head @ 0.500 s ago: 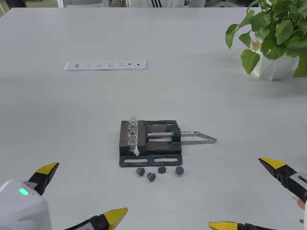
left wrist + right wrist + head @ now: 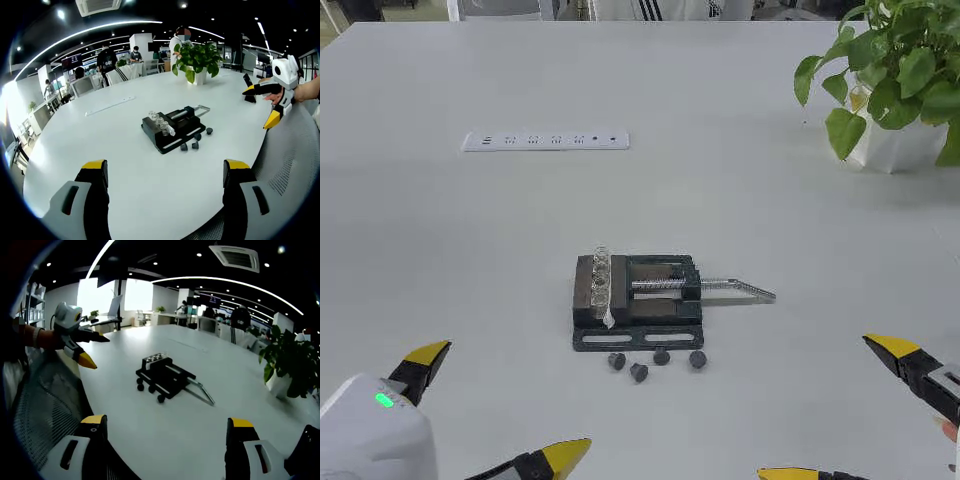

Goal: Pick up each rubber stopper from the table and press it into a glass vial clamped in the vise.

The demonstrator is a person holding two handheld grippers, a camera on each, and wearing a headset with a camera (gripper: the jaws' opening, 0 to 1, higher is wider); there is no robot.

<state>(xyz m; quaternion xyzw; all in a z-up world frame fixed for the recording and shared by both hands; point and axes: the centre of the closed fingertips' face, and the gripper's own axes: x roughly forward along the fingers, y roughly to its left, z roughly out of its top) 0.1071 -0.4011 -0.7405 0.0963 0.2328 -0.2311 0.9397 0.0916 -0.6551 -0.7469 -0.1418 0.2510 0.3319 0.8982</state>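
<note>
A black metal vise (image 2: 638, 303) sits on the white tabletop (image 2: 470, 250), with a row of clear glass vials (image 2: 601, 275) clamped upright at its 9 o'clock end. Four dark grey rubber stoppers (image 2: 639, 372) lie loose just beside its base at 6 o'clock. The left hand-held gripper (image 2: 497, 403) at 8 o'clock and the right hand-held gripper (image 2: 837, 408) at 4 o'clock both hover spread wide and empty, well apart from the stoppers.

A white table (image 2: 740, 200) bears a power strip (image 2: 545, 141) and potted plant (image 2: 900, 70) under ceiling light strips (image 2: 115, 25).
</note>
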